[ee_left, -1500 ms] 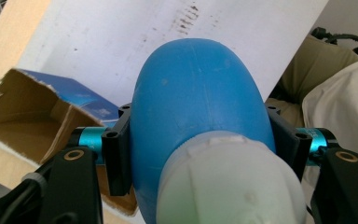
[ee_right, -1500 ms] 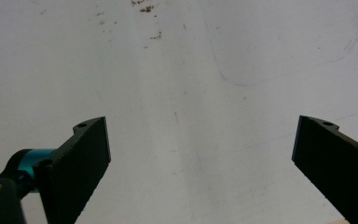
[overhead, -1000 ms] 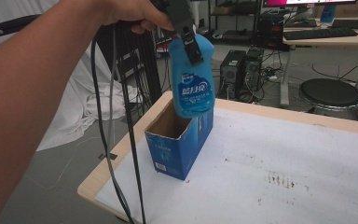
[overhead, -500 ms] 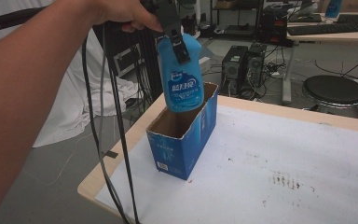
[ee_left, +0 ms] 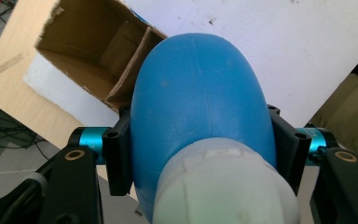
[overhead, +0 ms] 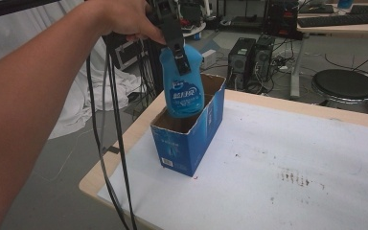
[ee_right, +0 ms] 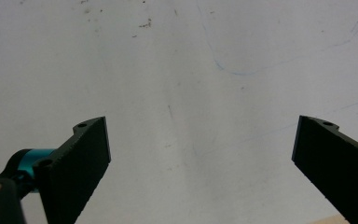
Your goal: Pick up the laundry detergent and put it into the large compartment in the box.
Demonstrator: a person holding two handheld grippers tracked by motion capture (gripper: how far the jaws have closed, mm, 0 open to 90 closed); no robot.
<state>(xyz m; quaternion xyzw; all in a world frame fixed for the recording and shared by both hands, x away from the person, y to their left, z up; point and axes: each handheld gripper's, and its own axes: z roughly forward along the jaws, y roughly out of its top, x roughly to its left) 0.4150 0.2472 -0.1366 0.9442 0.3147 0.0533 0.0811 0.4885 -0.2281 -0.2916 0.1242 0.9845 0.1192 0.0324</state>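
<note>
A blue plastic bottle (overhead: 184, 86) with a white label hangs upright, its lower end dipping into an open blue cardboard box (overhead: 191, 139) at the table's left edge. My left gripper (overhead: 175, 45) is shut on the bottle's upper part, pointing down. In the left gripper view the bottle (ee_left: 198, 107) bulges between the two black jaws, with its white neck nearest the camera and the box's brown inside (ee_left: 93, 51) below. My right gripper (ee_right: 200, 158) is open above the white table sheet (ee_right: 191, 70), nothing between its jaws.
The table (overhead: 297, 158) has a white sheet with dark smudges (overhead: 294, 179) and a wooden rim. Black cables (overhead: 110, 143) trail from the left gripper past the table's left edge. A round black stool (overhead: 347, 86), computer towers (overhead: 251, 57) and a desk stand behind.
The left gripper has carried the bottle downward, so its base now sits lower in the box's open top. The high view has shifted slightly.
</note>
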